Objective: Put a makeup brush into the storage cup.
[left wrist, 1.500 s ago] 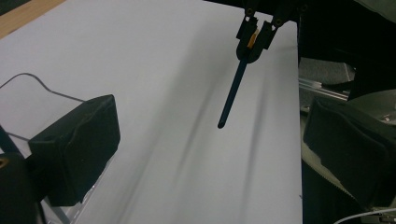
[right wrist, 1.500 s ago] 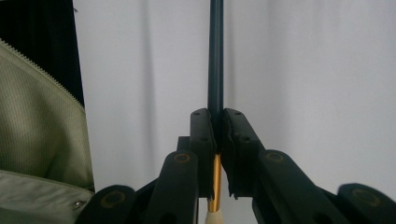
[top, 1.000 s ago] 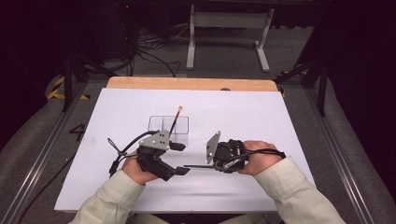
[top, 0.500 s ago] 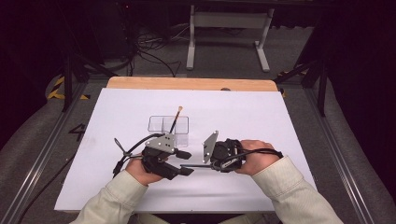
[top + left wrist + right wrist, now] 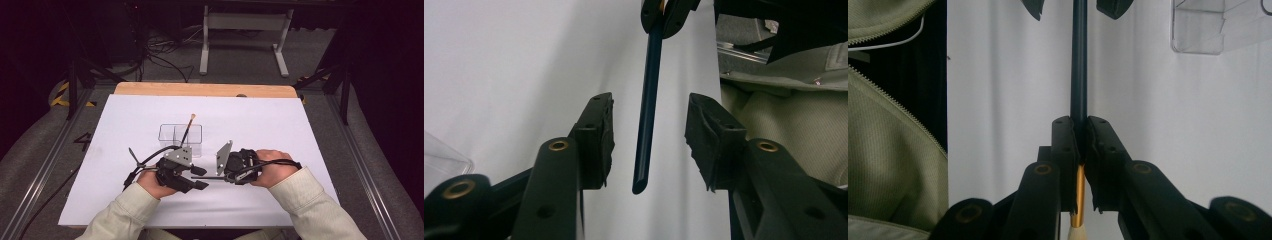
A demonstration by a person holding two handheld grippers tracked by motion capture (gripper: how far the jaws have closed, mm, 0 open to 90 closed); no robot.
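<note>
A paintbrush with a dark blue handle (image 5: 1079,65), a gold ferrule (image 5: 1078,195) and pale bristles lies level above the white table. My right gripper (image 5: 1079,122) is shut on the handle just ahead of the ferrule. In the high view the right gripper (image 5: 222,176) points left, toward my left gripper (image 5: 199,178). The left gripper (image 5: 650,107) is open, its jaws on either side of the handle's free end (image 5: 646,125) without touching it. A second brush (image 5: 189,127) leans in a clear divided box (image 5: 172,135) just beyond the left gripper.
A white sheet (image 5: 280,130) covers the table, with a wooden edge (image 5: 205,90) at the far side. The clear box (image 5: 1208,30) lies off to the side of the held brush. Sleeved forearms (image 5: 305,200) come in from the near edge. Cables and a stand sit on the floor beyond.
My left gripper has drawn back from the clear box toward the near side, and its open jaws now straddle the handle's end. The right gripper has barely moved.
</note>
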